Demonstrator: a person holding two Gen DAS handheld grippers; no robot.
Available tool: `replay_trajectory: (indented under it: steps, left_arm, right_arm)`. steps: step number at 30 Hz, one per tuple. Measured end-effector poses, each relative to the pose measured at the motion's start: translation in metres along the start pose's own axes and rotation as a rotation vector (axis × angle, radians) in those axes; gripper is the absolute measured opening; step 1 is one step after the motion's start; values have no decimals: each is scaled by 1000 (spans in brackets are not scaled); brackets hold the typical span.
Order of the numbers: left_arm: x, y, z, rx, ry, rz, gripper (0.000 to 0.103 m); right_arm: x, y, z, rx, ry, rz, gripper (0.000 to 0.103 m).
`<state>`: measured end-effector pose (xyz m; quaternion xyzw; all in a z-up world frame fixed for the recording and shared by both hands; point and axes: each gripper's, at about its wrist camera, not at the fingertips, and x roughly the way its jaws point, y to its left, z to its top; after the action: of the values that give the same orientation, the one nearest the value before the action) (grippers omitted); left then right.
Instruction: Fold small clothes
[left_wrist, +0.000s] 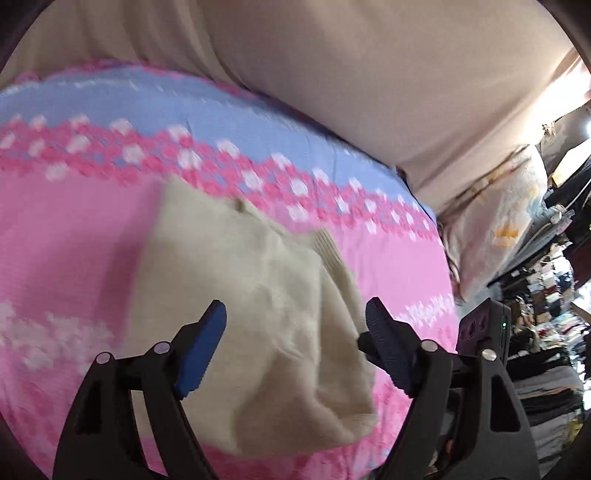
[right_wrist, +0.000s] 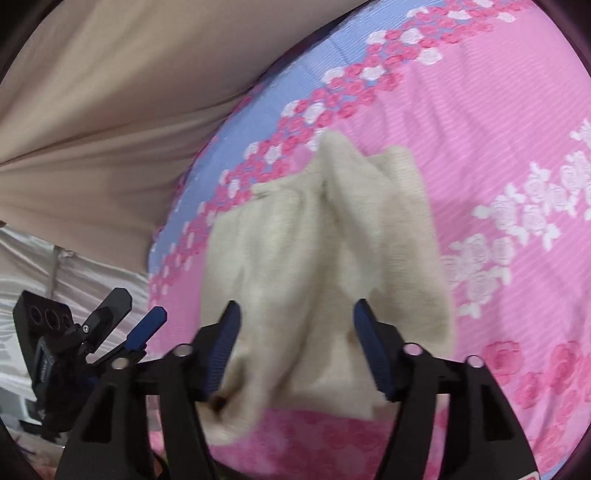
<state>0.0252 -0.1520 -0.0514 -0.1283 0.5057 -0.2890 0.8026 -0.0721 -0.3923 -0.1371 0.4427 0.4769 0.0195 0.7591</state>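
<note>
Cream knit garment (left_wrist: 258, 295) rumpled on pink floral bedspread (left_wrist: 74, 240); left gripper (left_wrist: 295, 317), right gripper (right_wrist: 295, 317) fingers released above it

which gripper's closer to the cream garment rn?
Too close to call. The left gripper and the right gripper each hover open above the near edge of the cream garment, fingers apart and not pinching it.

- Cream garment (left_wrist: 266, 295): soft, fuzzy knit with a ribbed edge, matt.
- Bedspread (right_wrist: 480, 129): finely ribbed pink-and-blue cloth, matt.
- Left gripper (left_wrist: 295, 317): matt black plastic, ridged blue pads, shiny metal pins.
</note>
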Motion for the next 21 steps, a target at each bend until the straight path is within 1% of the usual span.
replay_trajectory:
  steps: [1, 4, 6, 9, 10, 11, 12, 13, 15, 17, 18, 20, 21]
  left_arm:
    - [-7, 8, 3, -7, -15, 18, 79]
    - [-25, 29, 7, -35, -48, 59, 80]
    - [-35, 44, 4, -54, -73, 77, 80]
    - [-44, 59, -3, -75, -79, 97, 80]
    - [-45, 63, -5, -85, -77, 97, 80]
    - [-46, 66, -6, -94, -74, 97, 80]
    - [-47, 70, -8, -104, -69, 101, 80]
    - [-47, 72, -9, -113, -68, 103, 80]
    - [-49, 77, -11, -130, -76, 99, 80]
    - [-53, 78, -10, -132, -82, 94, 80]
    - [-55, 77, -10, -129, -88, 90, 80]
    - [-58, 74, -9, -118, -97, 87, 81]
    - [-57, 72, -9, -112, -96, 85, 82]
  right_arm:
    - [5, 5, 2, 5, 19, -7, 70]
    - [17, 21, 5, 7, 48, -2, 70]
    - [31, 29, 7, -9, 89, -32, 70]
    - [53, 38, 5, -43, 138, -105, 71]
    - [58, 42, 5, -62, 142, -112, 62]
    - [62, 51, 4, -97, 143, -133, 39]
    - [64, 59, 4, -125, 145, -148, 28]
    - [65, 70, 6, -160, 143, -141, 17]
    - [52, 93, 12, -223, 102, -76, 15]
    - [23, 115, 19, -270, 47, -8, 13]
    - [11, 118, 21, -287, 23, 8, 13]
    - [-12, 118, 24, -323, -26, -17, 13]
    - [-19, 107, 25, -328, -42, -62, 13]
